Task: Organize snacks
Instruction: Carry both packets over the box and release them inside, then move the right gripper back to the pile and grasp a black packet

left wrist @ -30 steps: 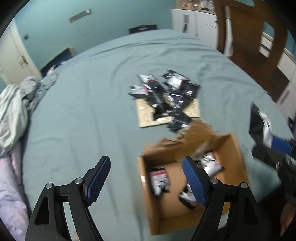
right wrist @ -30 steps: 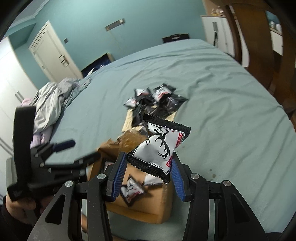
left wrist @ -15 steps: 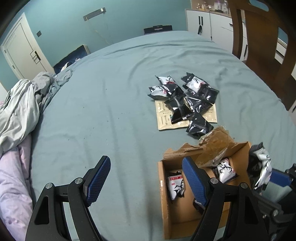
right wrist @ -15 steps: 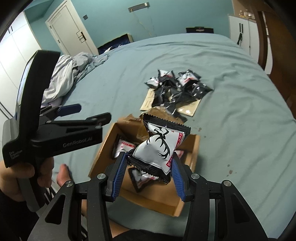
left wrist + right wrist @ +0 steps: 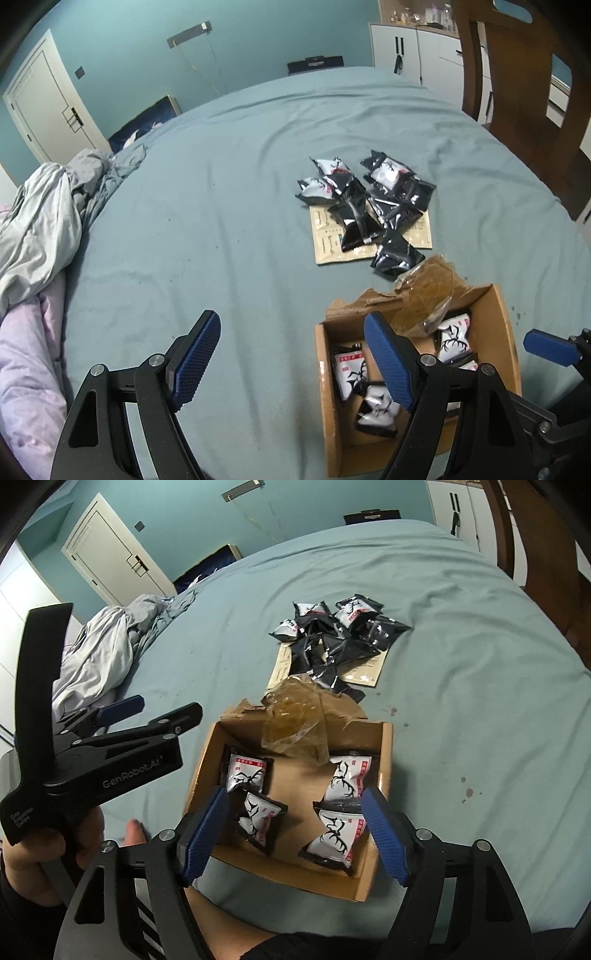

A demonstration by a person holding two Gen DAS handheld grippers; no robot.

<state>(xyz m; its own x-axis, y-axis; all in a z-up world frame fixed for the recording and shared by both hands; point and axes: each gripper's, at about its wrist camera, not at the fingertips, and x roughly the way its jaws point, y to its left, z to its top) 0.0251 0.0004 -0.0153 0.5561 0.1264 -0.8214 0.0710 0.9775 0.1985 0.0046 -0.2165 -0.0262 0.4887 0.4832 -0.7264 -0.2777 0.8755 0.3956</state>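
Filling the box from the pile

You are holding the right gripper (image 5: 295, 830) wide open, empty, over the cardboard box (image 5: 384, 738); be approaching the snack pile (image 5: 340, 635) at the bed's (image 5: 480, 646) centre, taking one edge packet.

Glossy foil snack pkts (image 5: 328, 843), matt cardboard box (image 5: 384, 746), cloth sheet (image 5: 461, 635).

Both spread wide, nothing pinched: left gripper (image 5: 291, 365) held level off to the side in a bare hand (image 5: 44, 853), right gripper (image 5: 295, 834) angled downward.
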